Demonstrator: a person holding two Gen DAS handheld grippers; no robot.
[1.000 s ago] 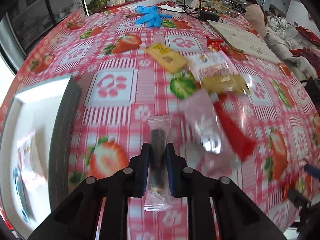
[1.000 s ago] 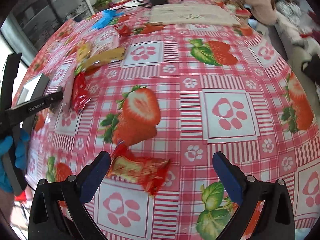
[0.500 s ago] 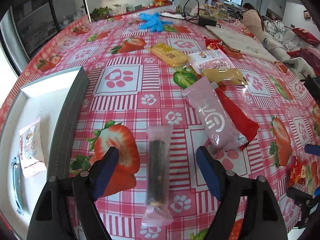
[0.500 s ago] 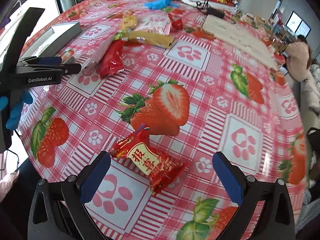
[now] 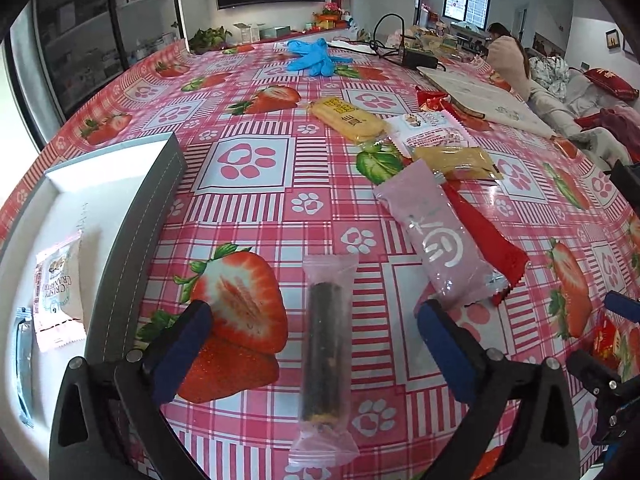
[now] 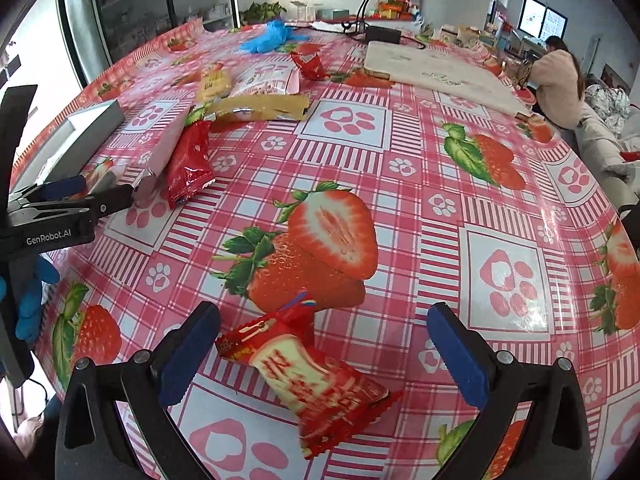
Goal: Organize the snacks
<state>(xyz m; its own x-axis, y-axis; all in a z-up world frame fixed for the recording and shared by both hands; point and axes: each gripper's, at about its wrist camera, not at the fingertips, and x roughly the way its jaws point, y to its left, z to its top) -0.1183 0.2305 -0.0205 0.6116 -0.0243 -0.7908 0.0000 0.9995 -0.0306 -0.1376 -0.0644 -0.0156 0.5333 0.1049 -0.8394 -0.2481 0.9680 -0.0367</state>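
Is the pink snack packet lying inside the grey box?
No, the pink snack packet lies on the tablecloth to the right, well apart from the grey box.

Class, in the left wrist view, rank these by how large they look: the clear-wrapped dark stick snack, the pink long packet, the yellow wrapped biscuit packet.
1. Clear-wrapped dark stick snack, though it lies nearest the camera.
2. Pink long packet.
3. Yellow wrapped biscuit packet, farthest away, so its true size stays unsure.
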